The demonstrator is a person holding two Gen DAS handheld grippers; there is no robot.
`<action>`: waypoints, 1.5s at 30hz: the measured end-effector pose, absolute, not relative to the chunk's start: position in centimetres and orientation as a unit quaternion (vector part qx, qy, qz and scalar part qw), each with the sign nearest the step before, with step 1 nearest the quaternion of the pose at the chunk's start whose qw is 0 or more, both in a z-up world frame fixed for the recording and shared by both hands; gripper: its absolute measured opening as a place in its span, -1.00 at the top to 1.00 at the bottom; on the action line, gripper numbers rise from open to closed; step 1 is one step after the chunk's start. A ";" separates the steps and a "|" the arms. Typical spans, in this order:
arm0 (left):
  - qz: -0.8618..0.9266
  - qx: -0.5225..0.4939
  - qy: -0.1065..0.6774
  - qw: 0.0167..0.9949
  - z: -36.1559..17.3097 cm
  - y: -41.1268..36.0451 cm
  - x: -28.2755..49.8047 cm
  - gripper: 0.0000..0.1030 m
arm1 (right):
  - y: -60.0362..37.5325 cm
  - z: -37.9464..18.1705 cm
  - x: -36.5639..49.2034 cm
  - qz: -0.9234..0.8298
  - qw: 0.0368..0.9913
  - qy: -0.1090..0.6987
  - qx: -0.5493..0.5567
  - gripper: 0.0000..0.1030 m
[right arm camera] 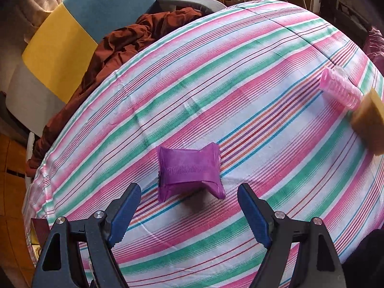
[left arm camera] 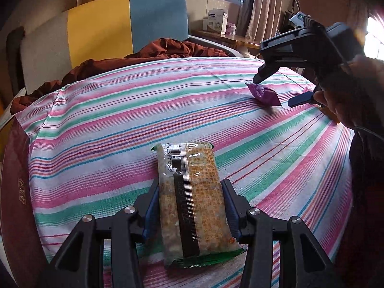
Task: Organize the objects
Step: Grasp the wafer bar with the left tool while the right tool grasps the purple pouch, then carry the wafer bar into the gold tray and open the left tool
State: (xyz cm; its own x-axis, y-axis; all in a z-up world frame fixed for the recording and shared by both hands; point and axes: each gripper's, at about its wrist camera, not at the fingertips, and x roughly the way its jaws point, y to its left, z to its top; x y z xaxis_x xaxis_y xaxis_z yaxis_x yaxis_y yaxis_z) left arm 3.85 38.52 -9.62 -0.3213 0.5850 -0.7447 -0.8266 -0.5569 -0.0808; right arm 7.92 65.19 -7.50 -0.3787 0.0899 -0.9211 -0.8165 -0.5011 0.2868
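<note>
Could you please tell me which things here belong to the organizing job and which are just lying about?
In the job: snack packet in the left gripper; purple packet before the open right gripper; pink roller.

Lying about: brown blanket, boxes.

Left gripper: black plastic scissor-type linkage arms with triangular cut-outs and round silver pivot screws; fingers faced with blue ribbed pads. Right gripper: identical construction, black arms, silver screws, blue serrated pads. Right hand: bare skin, dark sleeve, thin cable trailing below.
</note>
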 end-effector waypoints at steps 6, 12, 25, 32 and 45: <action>0.797 -0.377 0.157 0.444 -9.7 38.6 3.8 0.03 | 65.6 -8.1 7.8 0.737 0.317 0.372 -0.466 -0.03; 0.797 -0.377 0.156 0.445 -9.8 38.5 3.7 0.03 | 61.0 -7.6 6.8 0.763 0.246 0.332 -0.497 0.08; 0.801 -0.373 0.167 0.438 -9.6 38.4 3.9 0.06 | 55.3 -7.9 3.7 0.797 0.174 0.211 -0.538 0.07; 0.802 -0.380 0.165 0.429 -9.4 37.1 4.3 0.07 | 55.6 -7.9 3.5 0.799 0.178 0.196 -0.539 0.07; 0.802 -0.402 0.175 0.405 -8.5 35.4 5.6 0.07 | 55.0 -7.5 4.6 0.806 0.154 0.173 -0.545 0.05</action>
